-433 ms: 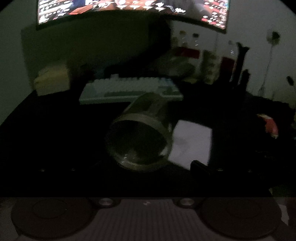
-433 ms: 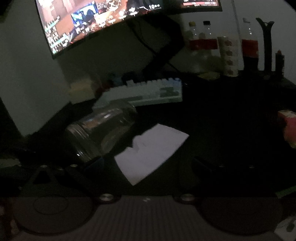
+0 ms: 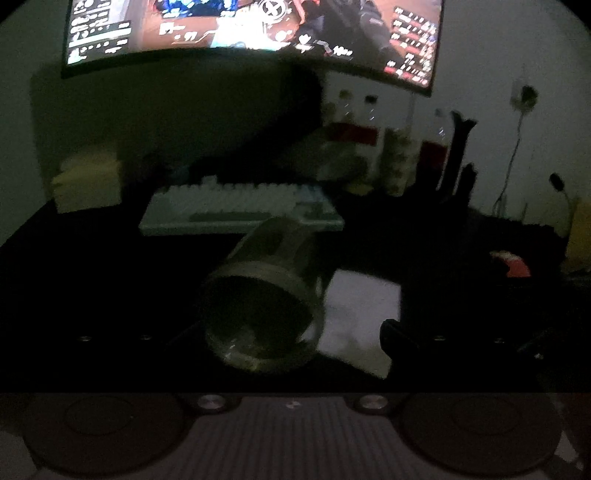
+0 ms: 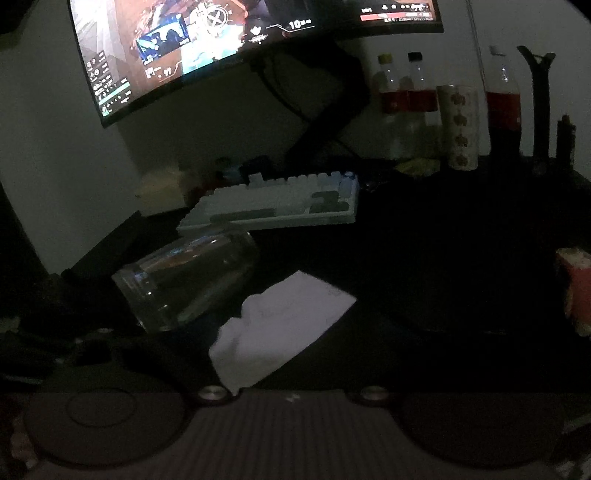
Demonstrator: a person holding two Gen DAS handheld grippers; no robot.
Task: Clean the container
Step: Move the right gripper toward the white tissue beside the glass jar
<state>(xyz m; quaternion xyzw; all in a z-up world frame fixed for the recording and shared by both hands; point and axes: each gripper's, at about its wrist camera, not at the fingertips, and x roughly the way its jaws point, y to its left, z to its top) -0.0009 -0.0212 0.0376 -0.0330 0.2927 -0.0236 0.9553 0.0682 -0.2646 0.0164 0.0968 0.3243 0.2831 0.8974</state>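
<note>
The scene is very dark. A clear glass jar lies on its side on the black desk, its open mouth toward the left wrist camera; it also shows in the right wrist view, at the left. A white paper tissue lies flat just right of the jar, and in the right wrist view at the centre. My left gripper's dark fingers are barely visible either side of the jar, set wide apart. My right gripper's fingers are lost in the dark, near the tissue.
A white keyboard lies behind the jar under a lit curved monitor. Bottles with red labels and a patterned cup stand at the back right. A yellowish box sits back left, a red object at the right.
Both cameras have shifted slightly. The jar and tissue lie where they were.
</note>
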